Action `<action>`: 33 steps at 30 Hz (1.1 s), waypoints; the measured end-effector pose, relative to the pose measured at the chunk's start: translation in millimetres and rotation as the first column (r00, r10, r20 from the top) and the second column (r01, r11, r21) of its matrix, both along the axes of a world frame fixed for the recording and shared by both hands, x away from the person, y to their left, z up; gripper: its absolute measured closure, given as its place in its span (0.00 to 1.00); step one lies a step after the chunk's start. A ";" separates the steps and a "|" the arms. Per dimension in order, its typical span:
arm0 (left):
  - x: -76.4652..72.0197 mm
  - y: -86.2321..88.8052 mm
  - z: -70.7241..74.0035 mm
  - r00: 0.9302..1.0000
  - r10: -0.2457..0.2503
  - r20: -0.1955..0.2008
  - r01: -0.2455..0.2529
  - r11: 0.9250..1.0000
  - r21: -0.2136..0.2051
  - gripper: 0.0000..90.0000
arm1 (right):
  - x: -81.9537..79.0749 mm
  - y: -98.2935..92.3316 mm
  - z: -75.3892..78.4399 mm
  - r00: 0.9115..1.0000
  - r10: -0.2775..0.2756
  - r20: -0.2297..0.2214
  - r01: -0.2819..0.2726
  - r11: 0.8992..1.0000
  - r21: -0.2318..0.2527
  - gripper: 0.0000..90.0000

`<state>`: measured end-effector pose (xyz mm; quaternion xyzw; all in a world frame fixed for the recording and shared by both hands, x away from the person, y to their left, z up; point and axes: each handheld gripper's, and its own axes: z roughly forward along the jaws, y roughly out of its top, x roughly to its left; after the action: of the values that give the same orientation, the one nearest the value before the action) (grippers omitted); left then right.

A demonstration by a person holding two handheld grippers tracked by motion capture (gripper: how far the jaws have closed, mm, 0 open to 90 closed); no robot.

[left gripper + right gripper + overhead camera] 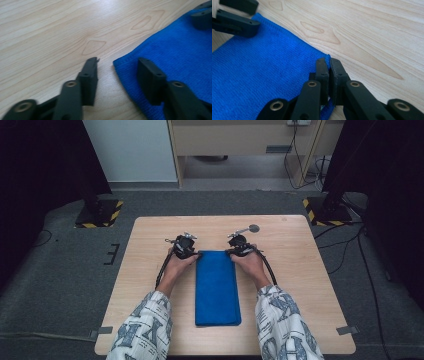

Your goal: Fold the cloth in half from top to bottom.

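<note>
At towel (262,82) corner, right jaws (clamped)

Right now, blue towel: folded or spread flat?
Folded. The blue towel lies as a narrow strip on the table, and its near edge looks thick, like stacked layers. Layer count: cannot tell.

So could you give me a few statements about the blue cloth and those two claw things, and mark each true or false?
1. The blue cloth lies folded into a long strip on the wooden table. True.
2. The right gripper is pinched shut on a far corner of the cloth. True.
3. The left gripper is clamped tight too. False: its jaws are apart, straddling the other far corner.
4. The cloth is red. False: blue.
</note>
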<state>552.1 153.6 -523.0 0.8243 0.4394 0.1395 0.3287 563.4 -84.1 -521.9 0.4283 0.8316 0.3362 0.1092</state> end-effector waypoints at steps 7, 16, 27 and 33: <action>-6.0 -4.9 0.1 1.000 -0.026 0.000 0.026 0.999 -0.032 0.95 | -3.5 -1.8 4.8 1.000 0.008 0.016 -0.008 1.000 0.002 0.97; -15.6 -0.6 25.2 0.998 -0.007 0.066 0.012 0.997 -0.081 0.97 | -12.3 -3.5 24.6 0.997 0.023 0.067 -0.024 1.000 0.018 0.97; -18.7 -6.3 50.8 0.993 -0.017 0.116 0.027 0.996 -0.084 0.98 | -16.0 -11.4 52.0 0.994 0.011 0.107 -0.015 0.999 0.040 0.97; -19.5 -11.7 63.8 0.988 -0.016 0.152 0.031 0.995 -0.093 0.98 | -16.3 -16.4 64.8 0.992 -0.008 0.129 0.002 0.999 0.048 0.97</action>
<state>532.7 141.8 -459.3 0.7998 0.4096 0.1764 0.4017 547.0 -100.5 -457.1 0.4103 0.8133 0.3829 0.1534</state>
